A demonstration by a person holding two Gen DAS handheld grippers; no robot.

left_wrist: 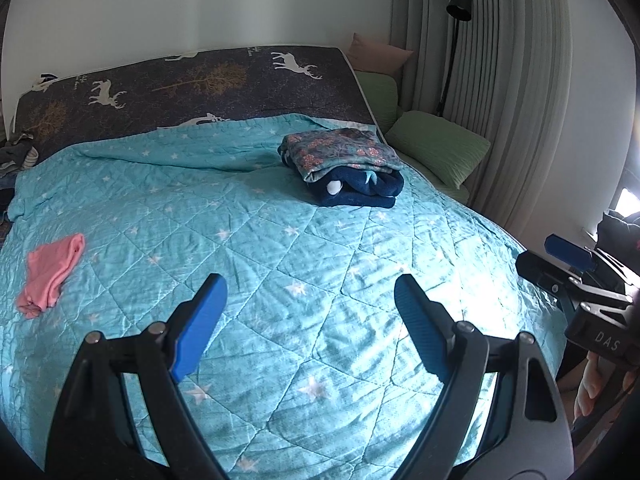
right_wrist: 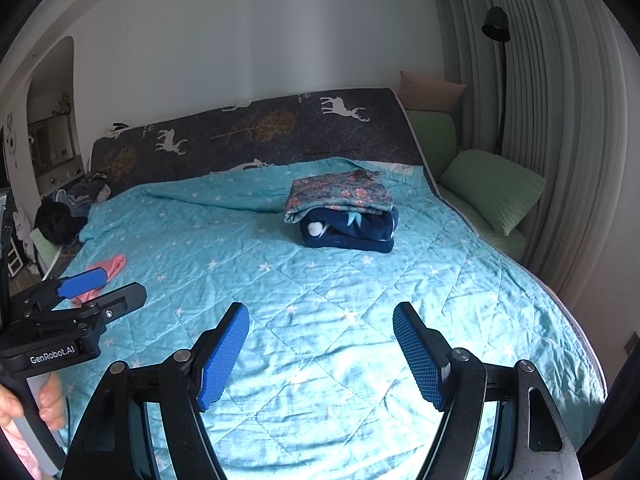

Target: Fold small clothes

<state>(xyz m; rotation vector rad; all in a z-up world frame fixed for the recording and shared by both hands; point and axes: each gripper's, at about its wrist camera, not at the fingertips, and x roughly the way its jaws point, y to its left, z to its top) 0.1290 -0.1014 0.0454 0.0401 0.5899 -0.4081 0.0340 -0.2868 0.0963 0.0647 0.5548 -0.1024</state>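
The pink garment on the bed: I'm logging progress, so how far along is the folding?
Done: a folded stack sits on the quilt. In hand: nothing; the left tool and right tool both hover open. Left: the pink garment lies crumpled, untouched.

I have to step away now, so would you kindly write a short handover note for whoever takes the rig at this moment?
Left gripper: open, empty, above the turquoise quilt.
Right gripper: open, empty, above the same quilt.
Pink garment: lies crumpled on the quilt, to the left of the left gripper, untouched by either gripper.
Folded stack: a floral piece on top of a dark blue one, resting near the head of the bed.
Done: apparently that stack, judging by its neat folds.
Left: pick up the pink garment, fold it, probably add it to the stack. A heap of clothes at the bed's far left corner may also need folding.
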